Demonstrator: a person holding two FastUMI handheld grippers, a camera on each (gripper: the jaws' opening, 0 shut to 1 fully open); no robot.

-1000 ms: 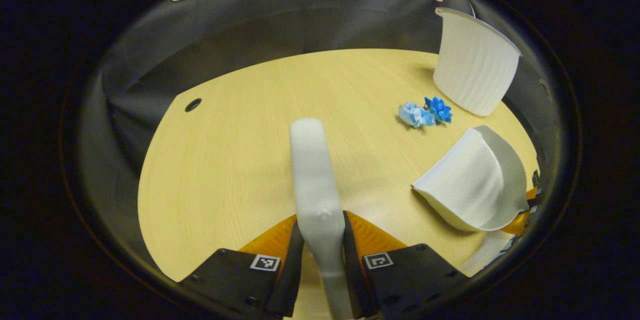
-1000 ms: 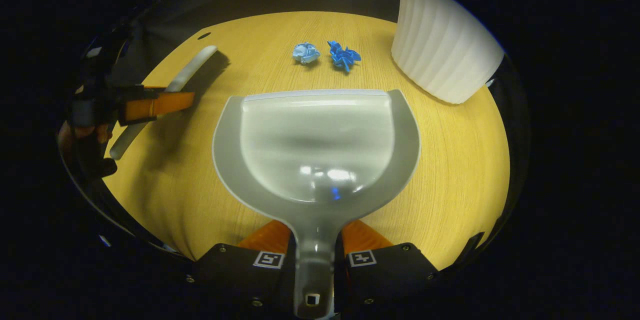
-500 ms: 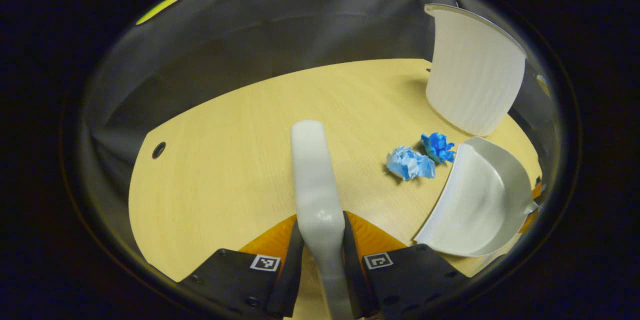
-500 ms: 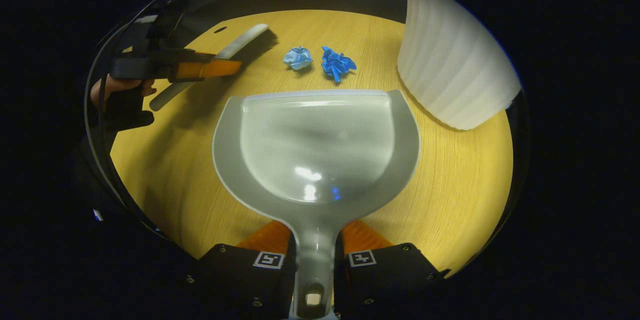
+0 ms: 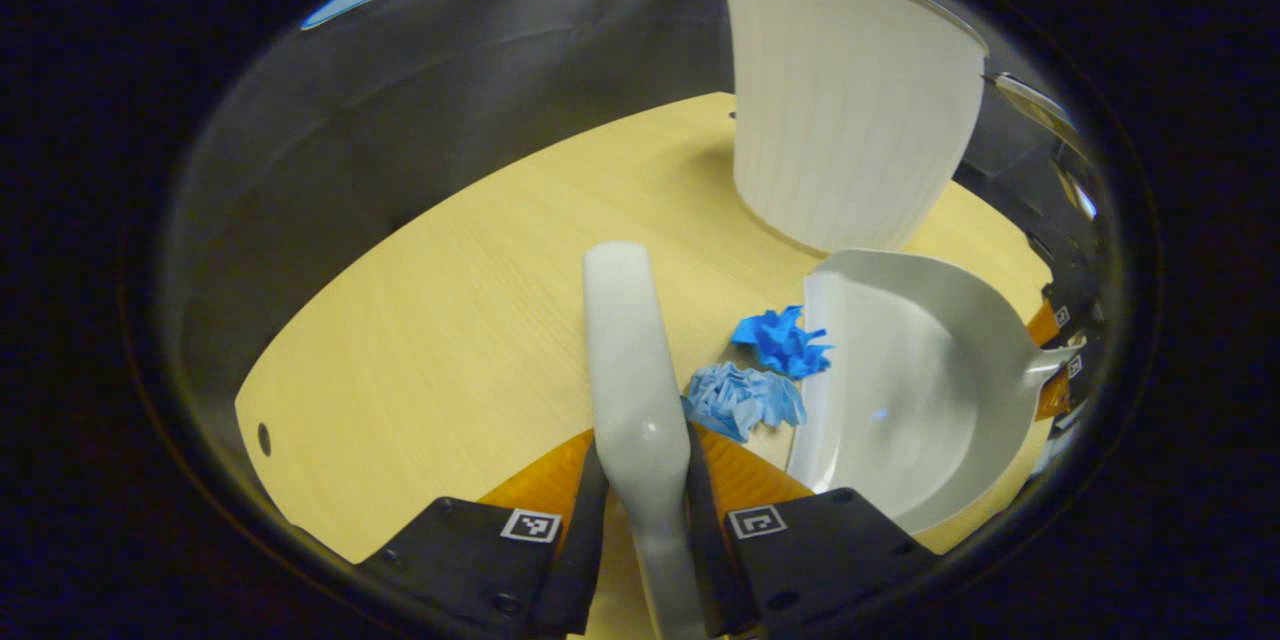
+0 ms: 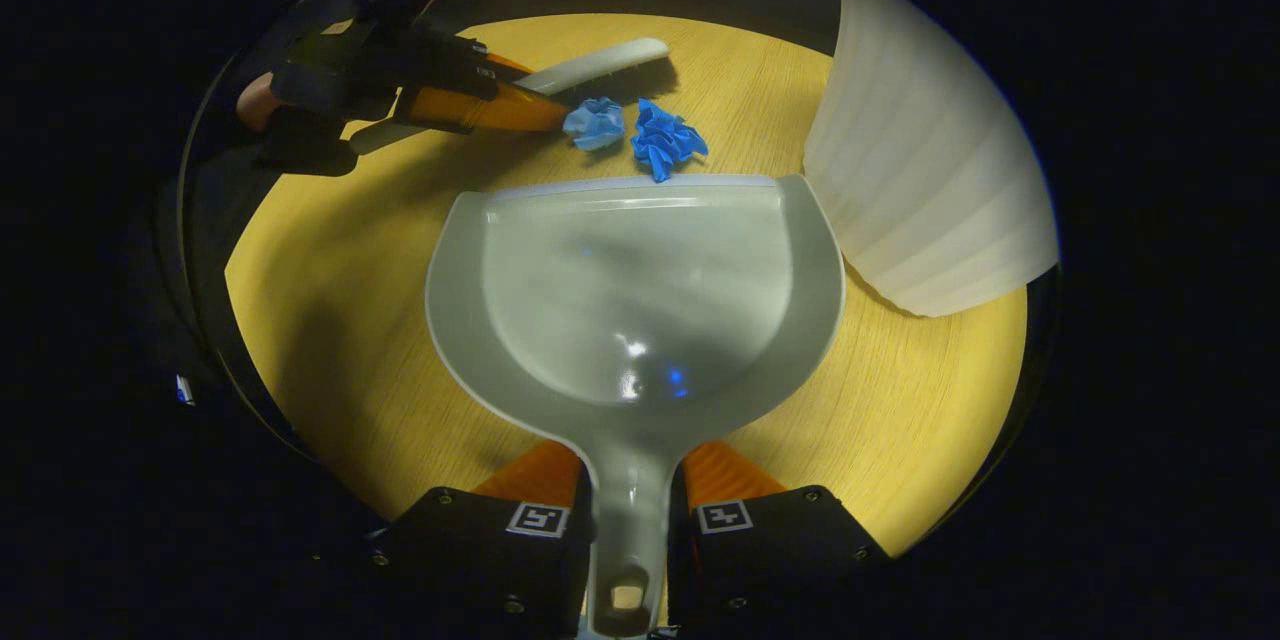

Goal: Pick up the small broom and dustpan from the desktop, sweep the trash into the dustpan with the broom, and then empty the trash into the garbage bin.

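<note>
My left gripper (image 5: 640, 480) was closed tight on the handle of the small white broom (image 5: 625, 340), with both fingers pressing it. My right gripper (image 6: 628, 510) was closed tight on the handle of the white dustpan (image 6: 630, 290). The dustpan had nothing in it. Its front edge sat on the wooden desktop (image 6: 330, 320). A dark blue paper ball (image 6: 665, 138) touched that edge. A light blue paper ball (image 6: 594, 123) lay just beside it, between the broom and the pan. The white garbage bin (image 5: 840, 110) stood upright right behind the dustpan. I could not see inside the bin.
</note>
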